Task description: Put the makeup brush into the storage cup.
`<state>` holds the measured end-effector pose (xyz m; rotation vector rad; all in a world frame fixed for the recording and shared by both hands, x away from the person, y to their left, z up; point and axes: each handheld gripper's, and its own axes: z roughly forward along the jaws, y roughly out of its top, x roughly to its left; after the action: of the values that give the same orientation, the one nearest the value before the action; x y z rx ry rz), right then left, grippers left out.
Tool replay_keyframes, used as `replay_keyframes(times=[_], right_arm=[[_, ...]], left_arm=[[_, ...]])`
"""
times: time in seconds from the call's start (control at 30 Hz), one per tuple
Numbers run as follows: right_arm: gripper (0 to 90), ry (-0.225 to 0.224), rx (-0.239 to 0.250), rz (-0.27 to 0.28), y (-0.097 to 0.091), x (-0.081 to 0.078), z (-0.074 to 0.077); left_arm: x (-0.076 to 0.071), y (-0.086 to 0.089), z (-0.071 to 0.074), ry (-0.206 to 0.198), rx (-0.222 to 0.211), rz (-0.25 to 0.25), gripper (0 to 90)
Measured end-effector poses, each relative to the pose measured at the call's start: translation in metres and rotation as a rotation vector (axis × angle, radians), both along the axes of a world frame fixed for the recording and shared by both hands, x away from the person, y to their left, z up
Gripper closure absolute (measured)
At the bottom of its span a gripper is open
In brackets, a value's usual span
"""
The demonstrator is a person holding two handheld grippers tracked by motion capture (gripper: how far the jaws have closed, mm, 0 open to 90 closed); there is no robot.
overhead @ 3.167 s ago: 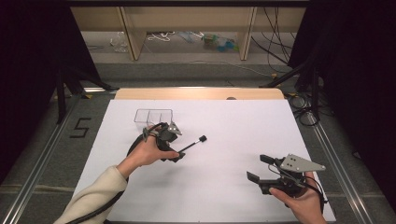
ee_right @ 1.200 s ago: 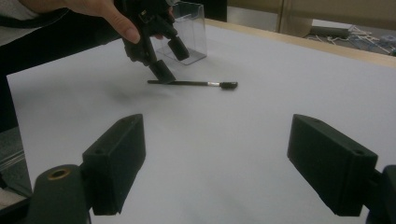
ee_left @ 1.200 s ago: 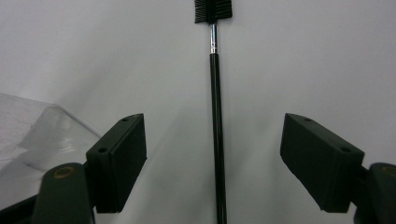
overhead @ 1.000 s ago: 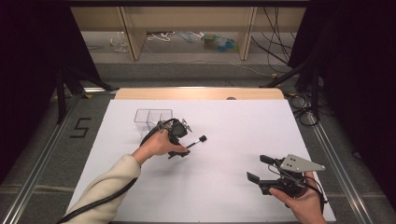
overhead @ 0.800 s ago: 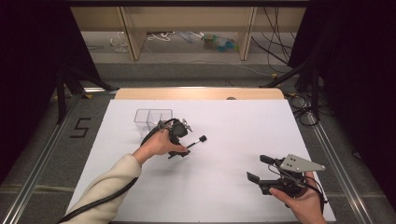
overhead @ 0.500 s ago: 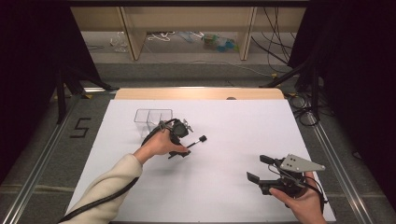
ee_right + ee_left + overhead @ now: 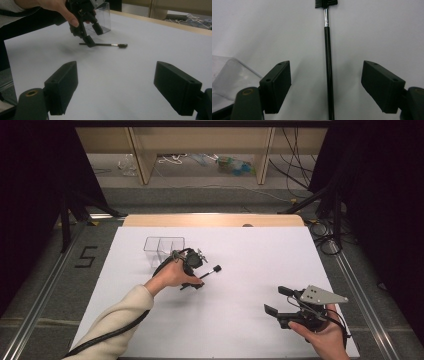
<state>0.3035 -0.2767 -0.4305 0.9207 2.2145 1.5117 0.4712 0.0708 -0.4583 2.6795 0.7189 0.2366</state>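
A thin black brush [image 7: 210,272] with a small comb head lies on the white table [image 7: 260,255]. My left gripper [image 7: 198,270] hovers over its handle end, open. In the left gripper view the brush [image 7: 328,57] runs straight up between the two spread jaws of the left gripper [image 7: 327,85], touching neither. My right gripper [image 7: 276,301] is held open near the front right of the table with nothing in it. From the right gripper [image 7: 116,87] I see the left gripper [image 7: 92,35] tilted down at the brush [image 7: 107,45].
A clear plastic box [image 7: 164,246] with two compartments stands just behind the left hand, also seen as the box [image 7: 227,72] at the left jaw. A wooden strip [image 7: 215,220] borders the table's far edge. Cables [image 7: 325,227] lie on the floor at the right.
The left hand has shifted slightly right and away, bringing its gripper over the brush handle. Over the last second it barely moves. The right gripper has stayed put.
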Motion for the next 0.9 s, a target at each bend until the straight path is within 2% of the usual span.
replay_keyframes(times=[0.07,0.1,0.13,0.17,0.2,0.27,0.37,0.53,0.57,0.6,0.63,0.7,0.73,0.9], right_arm=[[20.5,0.007,-0.015,-0.006,-0.0008,-0.0008,0.0010],[20.5,0.007,0.006,-0.002,0.0001,-0.0006,0.0006],[20.5,-0.013,0.004,-0.001,-0.0001,0.0003,0.0003],[20.5,-0.013,0.004,-0.001,-0.0001,0.0003,0.0003],[20.5,0.008,0.006,-0.002,0.0002,-0.0007,0.0004],[20.5,-0.011,0.004,-0.001,-0.0002,0.0003,0.0002],[20.5,-0.013,0.003,0.000,-0.0002,0.0004,0.0002],[20.5,0.002,0.005,0.000,0.0001,-0.0004,0.0004],[20.5,-0.004,-0.014,-0.006,-0.0009,-0.0007,0.0013],[20.5,0.006,0.001,-0.004,0.0001,-0.0009,0.0007],[20.5,0.018,-0.013,-0.001,-0.0006,-0.0015,0.0015],[20.5,0.019,-0.012,0.000,-0.0005,-0.0015,0.0016],[20.5,0.007,0.006,-0.002,0.0007,-0.0011,0.0004],[20.5,0.019,-0.012,0.000,-0.0005,-0.0016,0.0016]], left_arm=[[0.0002,-0.0019,-0.0030,0.009,0.003,0.004,24.2],[0.0010,-0.0021,-0.0036,0.015,0.014,-0.005,24.3],[0.0008,-0.0027,-0.0041,0.016,0.015,-0.001,24.4],[0.0008,-0.0027,-0.0041,0.016,0.015,-0.001,24.6],[0.0008,-0.0040,-0.0056,0.020,0.009,0.006,24.9],[0.0016,-0.0044,-0.0059,0.024,0.021,-0.006,25.4],[0.0018,-0.0057,-0.0074,0.032,0.016,0.003,25.8],[0.0026,-0.0062,-0.0076,0.034,0.016,0.003,26.3],[0.0032,-0.0062,-0.0073,0.038,0.023,0.001,26.3],[0.0034,-0.0063,-0.0073,0.040,0.023,0.001,26.4],[0.0037,-0.0063,-0.0072,0.042,0.026,0.001,26.7],[0.0041,-0.0063,-0.0074,0.049,0.026,0.004,26.8],[0.0041,-0.0063,-0.0074,0.049,0.026,0.004,27.0],[0.0057,-0.0059,-0.0068,0.079,0.023,-0.001,31.3]])
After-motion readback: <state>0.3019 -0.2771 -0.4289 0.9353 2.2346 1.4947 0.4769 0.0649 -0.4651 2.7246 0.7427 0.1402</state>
